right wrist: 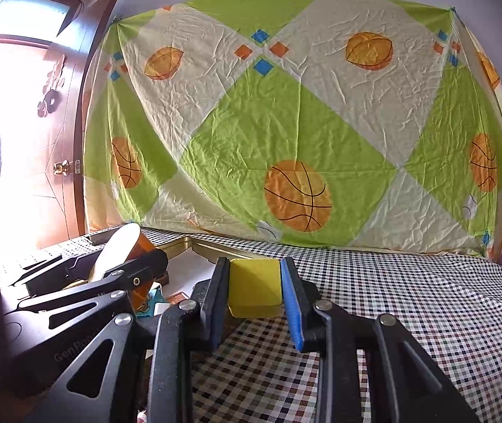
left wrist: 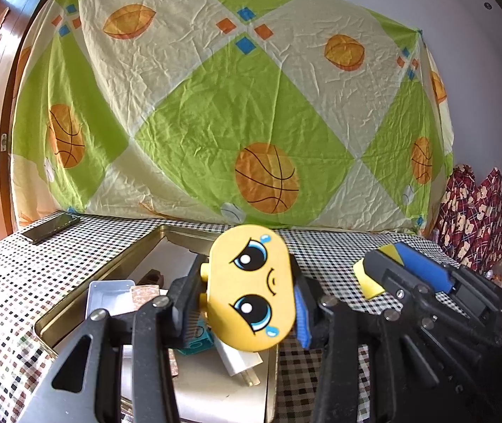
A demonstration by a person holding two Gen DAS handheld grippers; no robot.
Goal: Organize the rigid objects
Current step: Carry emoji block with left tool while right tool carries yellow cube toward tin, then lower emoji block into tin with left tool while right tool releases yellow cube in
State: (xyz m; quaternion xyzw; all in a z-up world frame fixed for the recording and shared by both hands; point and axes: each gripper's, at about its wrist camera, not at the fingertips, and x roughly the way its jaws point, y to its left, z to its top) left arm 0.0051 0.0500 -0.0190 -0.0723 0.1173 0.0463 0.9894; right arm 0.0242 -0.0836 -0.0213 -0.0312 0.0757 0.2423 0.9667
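**Both grippers loaded, tin tray half full**

So the left gripper [left wrist: 249, 290] has its jaws clenched on a yellow oval toy with a crying cartoon face [left wrist: 251, 287], held up in the air right above the near right corner of the gold metal tray [left wrist: 109, 268]. The face points back at the camera, turned sideways.

The right gripper [right wrist: 254, 289] has its jaws grasping a plain yellow block [right wrist: 254, 287], rounded corners, sitting snug between the black pad and the blue one. It hangs over the checkered tabletop [right wrist: 409, 299], just right of the tray's far corner [right wrist: 194, 243]. From the left wrist view you can see that same block [left wrist: 369, 283] poking out of the right gripper off to the right.

Inside the tray: a small white open box [left wrist: 109, 292] on the left, a teal cube [left wrist: 199, 340] and a white charger plug [left wrist: 238, 361] under the toy, plus some brown patterned bits I can't make out.

A dark phone [left wrist: 51, 227] lies on the far left of the tabletop. Basketball-print sheet [left wrist: 233, 105] hangs behind everything.
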